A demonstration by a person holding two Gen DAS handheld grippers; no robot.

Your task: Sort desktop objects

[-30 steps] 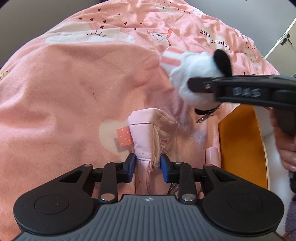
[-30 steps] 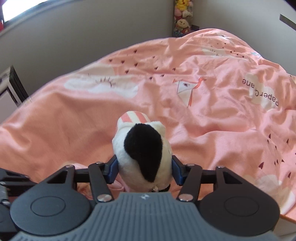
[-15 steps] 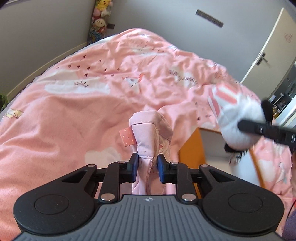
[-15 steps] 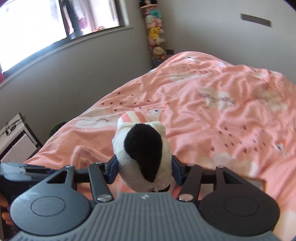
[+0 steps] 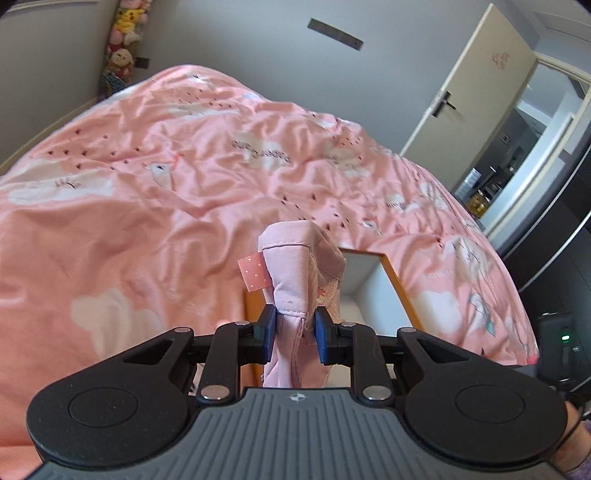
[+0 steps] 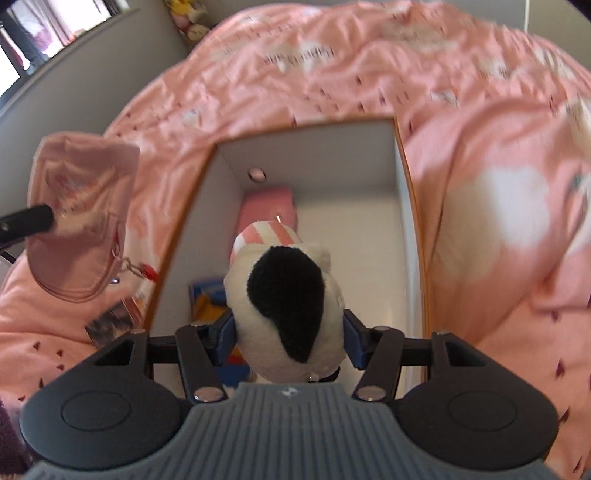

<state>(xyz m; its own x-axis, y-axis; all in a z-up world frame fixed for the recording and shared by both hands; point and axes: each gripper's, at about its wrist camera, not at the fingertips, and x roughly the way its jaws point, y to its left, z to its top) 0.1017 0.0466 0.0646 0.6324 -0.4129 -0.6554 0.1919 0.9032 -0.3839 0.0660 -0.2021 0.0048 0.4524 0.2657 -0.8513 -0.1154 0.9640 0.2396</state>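
My left gripper (image 5: 294,334) is shut on a pink fabric pouch (image 5: 295,280) with a small dotted tag, held up above the bed. The pouch also shows at the left of the right wrist view (image 6: 77,221). My right gripper (image 6: 289,334) is shut on a white plush toy (image 6: 284,302) with a black patch and a pink-striped ear, held over an open white box with an orange rim (image 6: 317,155). The box also shows in the left wrist view (image 5: 373,291), just behind the pouch.
The box stands on a bed with a pink patterned duvet (image 5: 147,192). Inside it lie a pink item (image 6: 267,206) and a blue and yellow item (image 6: 207,299). A door (image 5: 476,92) and a dark wardrobe front are at the right. Plush toys (image 5: 122,33) stand in the far corner.
Both grippers have swung to the right. The right gripper has tilted down and now holds the plush over the open box. The left gripper with the pouch now faces the box.
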